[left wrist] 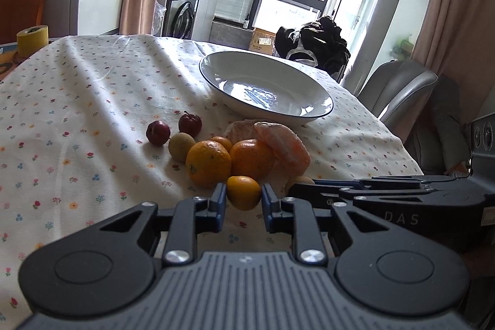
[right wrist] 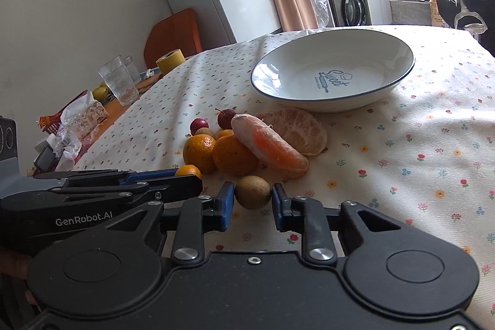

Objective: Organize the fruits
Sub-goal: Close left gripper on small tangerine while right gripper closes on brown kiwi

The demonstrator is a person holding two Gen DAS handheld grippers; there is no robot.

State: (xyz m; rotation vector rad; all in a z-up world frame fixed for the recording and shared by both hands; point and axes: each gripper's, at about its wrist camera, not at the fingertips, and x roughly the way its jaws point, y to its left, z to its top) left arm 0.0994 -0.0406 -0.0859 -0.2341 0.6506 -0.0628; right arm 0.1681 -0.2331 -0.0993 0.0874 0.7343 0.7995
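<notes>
Left gripper [left wrist: 243,197] brackets a glossy small orange [left wrist: 243,192]; right gripper [right wrist: 253,197] brackets a matte brown round fruit [right wrist: 253,191], contact unclear.

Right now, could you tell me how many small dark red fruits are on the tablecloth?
2. One red fruit lies at the far left of the pile; the other red fruit sits just right of it, slightly farther back. More could be hidden behind the oranges.
</notes>
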